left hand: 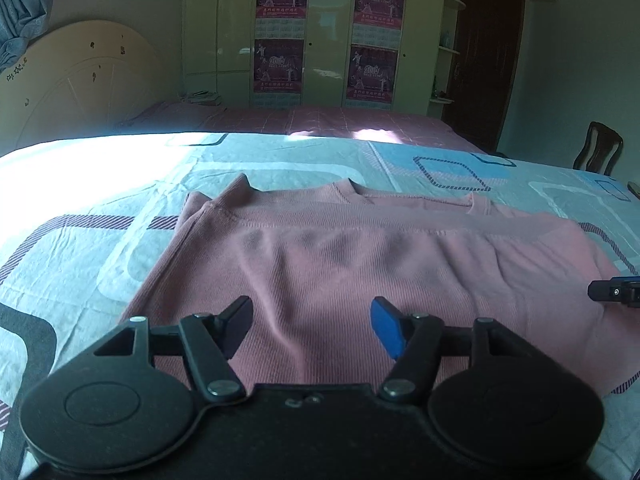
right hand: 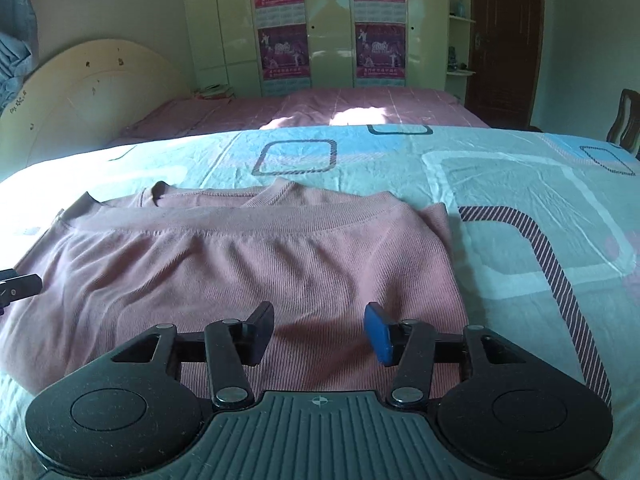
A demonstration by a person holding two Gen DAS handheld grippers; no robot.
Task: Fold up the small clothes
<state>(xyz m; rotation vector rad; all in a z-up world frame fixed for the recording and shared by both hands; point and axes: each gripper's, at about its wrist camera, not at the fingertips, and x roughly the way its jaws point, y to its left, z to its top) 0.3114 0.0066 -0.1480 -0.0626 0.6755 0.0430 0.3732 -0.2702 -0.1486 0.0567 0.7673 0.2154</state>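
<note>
Left gripper [left hand: 312, 326]: it is sitting nearest, low over the left half of the pink top, with its two jaws standing wide apart and nothing pinched between them.
Pink top [left hand: 360, 264]: it is lying flat on the bed sheet, already doubled over, so the ribbed bottom band is lying up close to the neck hole.
Neck hole [left hand: 408, 196]: it is peeking out just past the folded edge, at the far side.
Right gripper [right hand: 320, 330]: it is hanging over the right half of the top, jaws partly apart, with no cloth caught in them.
Bed sheet [right hand: 500, 208]: it is showing blue and white shapes all around the top, and it is looking a bit wrinkly.
Step now: I am thinking the first fold is done and both tools are letting go, because nothing is being held.
Next move: it is looking like the top needs one more fold, side over side, to make it small.
What that needs: each tool is needing to pinch all the layers at one side edge, lift them together, and carry them across evenly.
Watch out: soft knit is likely to slip or bunch if only the top layer is grabbed.
</note>
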